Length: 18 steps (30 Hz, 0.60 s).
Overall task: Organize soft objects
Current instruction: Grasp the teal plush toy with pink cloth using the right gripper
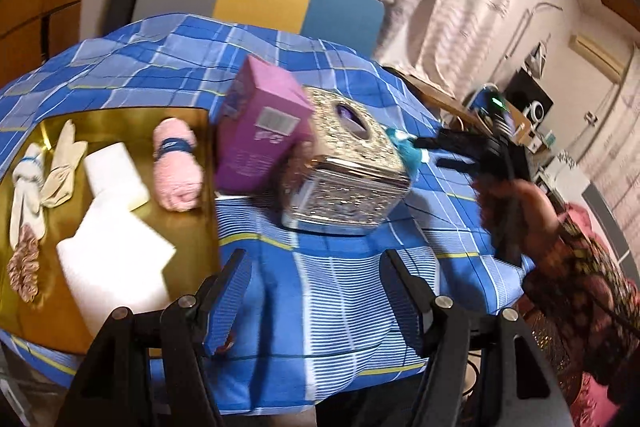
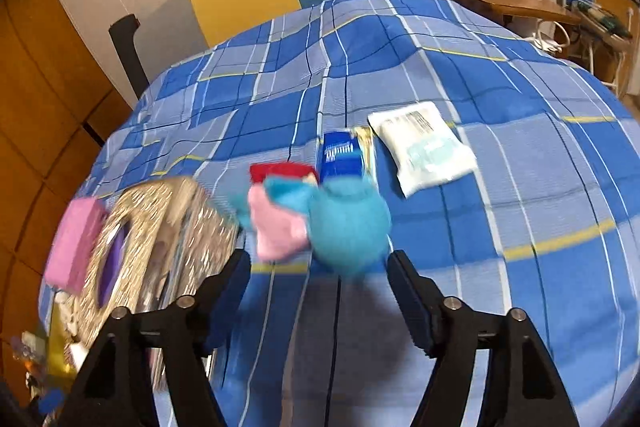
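Soft items, sorting: both my tongs gape, empty.
Risk: right tongs [image 2: 316,263] nearing teal toy [image 2: 348,223], lower centre, may snag pink sock [image 2: 272,231].

Left gripper [image 1: 316,291]: black angular frame, silver screw heads, blue ribbed pads; right gripper [image 2: 318,293] identical. Sleeve [image 1: 580,291]: dark, red-and-gold floral pattern.

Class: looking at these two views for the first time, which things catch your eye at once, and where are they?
The glittery tissue box sits mid-cloth with a purple carton leaning on it. Left of them, a gold tray holds soft items. A teal plush lies just ahead of the open right tongs.
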### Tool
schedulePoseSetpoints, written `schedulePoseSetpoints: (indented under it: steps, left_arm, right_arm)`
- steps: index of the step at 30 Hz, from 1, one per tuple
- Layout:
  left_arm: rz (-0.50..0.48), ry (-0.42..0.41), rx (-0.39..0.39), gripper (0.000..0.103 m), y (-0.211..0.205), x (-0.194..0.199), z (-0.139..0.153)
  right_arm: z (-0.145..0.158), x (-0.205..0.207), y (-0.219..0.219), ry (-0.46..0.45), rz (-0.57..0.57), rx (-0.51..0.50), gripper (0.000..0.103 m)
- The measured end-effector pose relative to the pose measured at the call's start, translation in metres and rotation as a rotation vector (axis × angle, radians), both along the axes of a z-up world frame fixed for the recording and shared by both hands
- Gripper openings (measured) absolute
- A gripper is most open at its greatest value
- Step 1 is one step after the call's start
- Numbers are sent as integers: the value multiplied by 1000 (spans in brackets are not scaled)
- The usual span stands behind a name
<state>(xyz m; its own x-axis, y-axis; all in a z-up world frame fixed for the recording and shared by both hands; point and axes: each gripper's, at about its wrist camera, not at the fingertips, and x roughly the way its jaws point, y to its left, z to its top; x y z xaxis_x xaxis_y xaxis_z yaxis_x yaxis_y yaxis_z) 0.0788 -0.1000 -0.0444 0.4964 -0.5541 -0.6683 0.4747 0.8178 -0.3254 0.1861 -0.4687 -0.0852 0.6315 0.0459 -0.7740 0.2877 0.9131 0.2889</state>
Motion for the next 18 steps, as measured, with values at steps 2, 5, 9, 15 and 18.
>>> schedulePoseSetpoints:
  steps: [2, 5, 9, 15, 18]
  left_arm:
    - [-9, -2, 13, 67, -6, 1, 1]
    - [-16, 3, 26, 67, -12, 2, 1]
    - [-25, 13, 43, 67, -21, 3, -3]
    - [-62, 19, 50, 67, -45, 7, -1]
    - [-87, 2, 48, 67, -61, 8, 7]
  right_arm:
    - [-9, 18, -2, 20, -7, -7, 73]
    - [-24, 35, -6, 56, -12, -8, 74]
    - [-32, 40, -9, 54, 22, -56, 73]
    - [-29, 28, -5, 65, 113, -204, 37]
    - [-21, 12, -20, 60, 55, -167, 36]
